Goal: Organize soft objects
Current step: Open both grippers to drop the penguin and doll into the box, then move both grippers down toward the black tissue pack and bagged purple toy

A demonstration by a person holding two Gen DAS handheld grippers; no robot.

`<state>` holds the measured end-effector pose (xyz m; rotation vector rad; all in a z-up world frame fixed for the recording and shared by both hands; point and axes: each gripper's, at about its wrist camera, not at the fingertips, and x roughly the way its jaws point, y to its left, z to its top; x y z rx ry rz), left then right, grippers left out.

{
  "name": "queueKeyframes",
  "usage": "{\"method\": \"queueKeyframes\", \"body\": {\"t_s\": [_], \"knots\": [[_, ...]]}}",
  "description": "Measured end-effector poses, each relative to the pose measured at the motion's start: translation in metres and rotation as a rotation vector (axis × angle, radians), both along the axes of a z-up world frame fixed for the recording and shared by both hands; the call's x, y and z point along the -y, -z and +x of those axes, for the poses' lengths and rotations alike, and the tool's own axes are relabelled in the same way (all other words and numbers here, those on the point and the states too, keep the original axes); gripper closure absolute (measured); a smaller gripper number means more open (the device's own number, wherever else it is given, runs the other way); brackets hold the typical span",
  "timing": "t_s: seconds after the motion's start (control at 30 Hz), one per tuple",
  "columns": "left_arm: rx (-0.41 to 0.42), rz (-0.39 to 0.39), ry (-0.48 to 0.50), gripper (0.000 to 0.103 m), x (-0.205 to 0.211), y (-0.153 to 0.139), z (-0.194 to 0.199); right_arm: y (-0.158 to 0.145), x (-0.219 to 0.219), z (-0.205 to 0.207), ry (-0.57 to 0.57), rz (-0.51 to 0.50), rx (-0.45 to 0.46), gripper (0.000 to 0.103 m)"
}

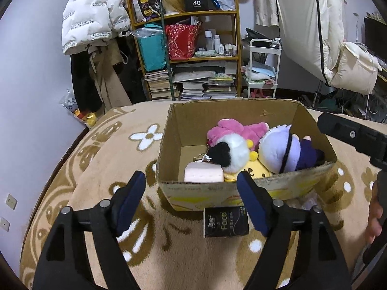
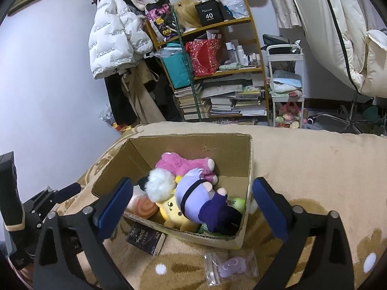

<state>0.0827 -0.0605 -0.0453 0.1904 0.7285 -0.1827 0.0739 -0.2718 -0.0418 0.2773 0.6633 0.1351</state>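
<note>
An open cardboard box point(image 1: 241, 111) stands on a beige flowered blanket point(image 1: 108, 157). Inside lie a pink plush point(image 1: 232, 130), a black-and-white fluffy ball point(image 1: 229, 152), a yellow plush point(image 1: 254, 171), a lavender-haired doll point(image 1: 283, 147) and a pale pink block point(image 1: 203, 174). My left gripper point(image 1: 191, 181) hangs open just before the box's near wall, nothing between its fingers. My right gripper point(image 2: 193, 186) stands wide open above the same box point(image 2: 249, 169), over the doll point(image 2: 200, 198), without touching it. A small clear bag with a purple soft piece point(image 2: 229, 265) lies on the blanket in front of the box.
A black tissue pack point(image 1: 226, 221) leans against the box's front. Beyond the bed's far edge stand a cluttered wooden shelf point(image 1: 188, 55), a white cart point(image 1: 263, 67) and hanging jackets point(image 1: 92, 14). Bare blanket point(image 2: 314, 164) stretches right of the box.
</note>
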Motion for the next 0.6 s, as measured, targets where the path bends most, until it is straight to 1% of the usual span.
{"method": "queueKeyframes", "body": {"t_s": [0.1,0.2,0.33,0.43,0.6], "knots": [[0.007,-0.003,0.005,0.024,-0.002,-0.004,-0.008,-0.003,0.002,-0.005,0.003,-0.021,-0.011,0.0],[0.002,-0.011,-0.001,0.014,-0.004,-0.007,-0.015,-0.005,0.003,-0.013,0.007,-0.031,-0.019,0.0],[-0.005,-0.018,-0.008,0.009,-0.007,-0.01,-0.024,-0.006,0.007,-0.025,0.018,-0.029,-0.039,0.0],[-0.018,-0.014,-0.007,0.008,-0.007,-0.011,-0.03,-0.007,0.011,-0.033,0.03,-0.029,-0.056,0.0],[-0.038,0.029,0.001,0.008,-0.004,-0.011,-0.038,-0.005,0.015,-0.045,0.048,-0.019,-0.087,0.0]]}}
